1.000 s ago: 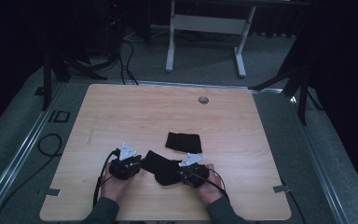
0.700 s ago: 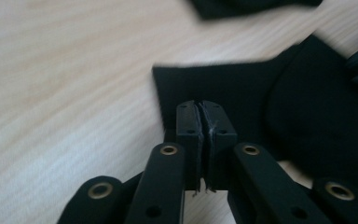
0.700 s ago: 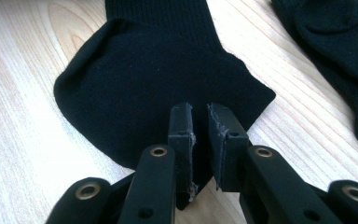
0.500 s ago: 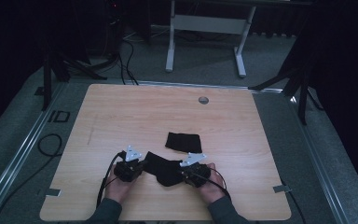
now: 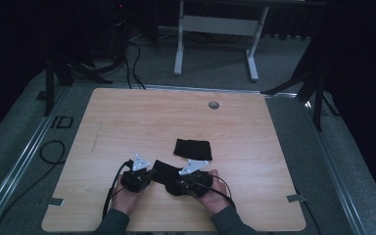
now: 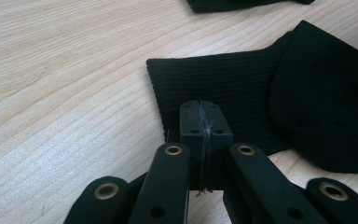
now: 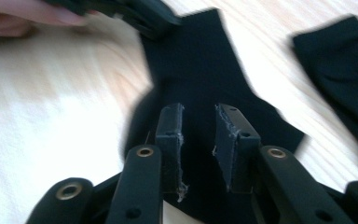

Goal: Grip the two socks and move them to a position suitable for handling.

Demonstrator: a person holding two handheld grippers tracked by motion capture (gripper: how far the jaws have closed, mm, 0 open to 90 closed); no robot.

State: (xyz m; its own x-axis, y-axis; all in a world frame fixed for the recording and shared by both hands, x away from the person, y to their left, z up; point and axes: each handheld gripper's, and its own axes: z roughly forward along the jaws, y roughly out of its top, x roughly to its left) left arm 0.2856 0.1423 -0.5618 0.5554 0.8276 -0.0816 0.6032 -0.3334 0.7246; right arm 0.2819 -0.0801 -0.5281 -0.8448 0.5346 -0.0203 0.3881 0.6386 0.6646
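Black sock (image 5: 164, 170) between both tongs.

black tongs (image 6: 200, 122), brass rivets, dark sleeves (image 5: 113, 223)

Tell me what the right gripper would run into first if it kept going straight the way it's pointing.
Most likely the black sock under its open jaws, then the left gripper at the sock's far end. Depth is hard to judge, so the right gripper may pass just above the cloth.
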